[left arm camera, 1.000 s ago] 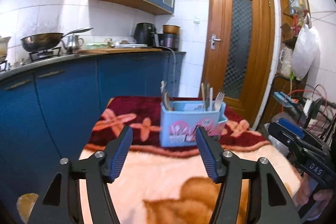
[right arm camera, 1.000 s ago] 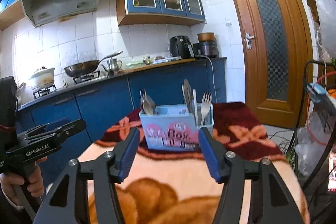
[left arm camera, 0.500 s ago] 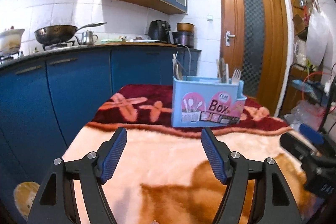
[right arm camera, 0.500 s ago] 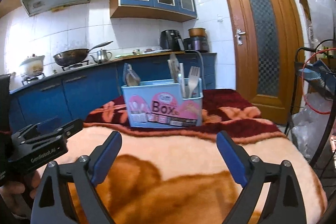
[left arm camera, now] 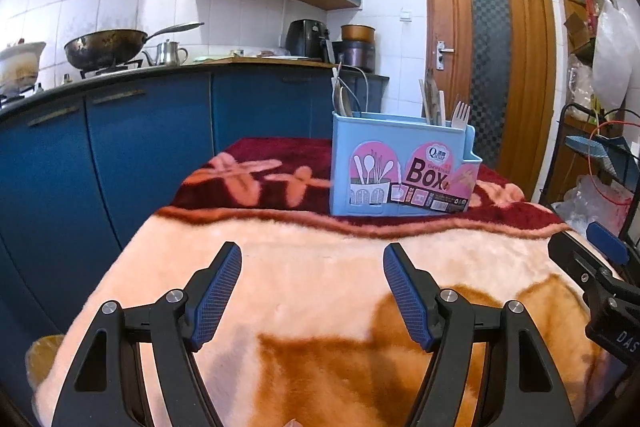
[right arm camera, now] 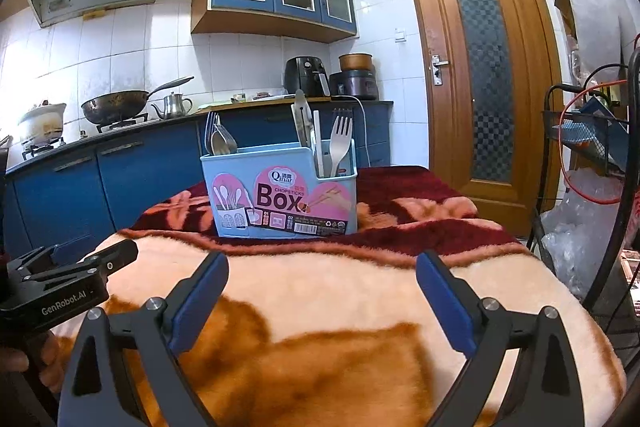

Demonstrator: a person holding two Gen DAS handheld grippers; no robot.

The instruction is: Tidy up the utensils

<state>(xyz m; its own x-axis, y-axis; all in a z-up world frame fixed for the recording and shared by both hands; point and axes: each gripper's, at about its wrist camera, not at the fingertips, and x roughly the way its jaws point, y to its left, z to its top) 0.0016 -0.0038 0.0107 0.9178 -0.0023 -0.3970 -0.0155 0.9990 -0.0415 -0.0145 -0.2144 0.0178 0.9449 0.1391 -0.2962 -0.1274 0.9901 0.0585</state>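
Soft peach and brown blanket (left arm camera: 320, 287) covers the desk, and both tools hang low over its near part. The left gripper (left arm camera: 312, 291) has its fingers spread wide with nothing between them; the right gripper (right arm camera: 322, 301) is the same, spread and empty, beside it on the right.

Further back, on the dark red band of the blanket, stands the light blue utensil box (right arm camera: 280, 195), well apart from both tools. It has at least two sections. In the left section I see spoons (right arm camera: 220, 143). In the smaller section on the right stand a fork (right arm camera: 340, 143) and some flat pale sticks (right arm camera: 316, 135), maybe chopsticks; I cannot tell exactly.

No loose utensil lies on the blanket, so I think the sorting is almost finished or not yet started. To do the next step well, one gripper should come from above, take one handle near its top and lift it straight, so the light box does not tip.
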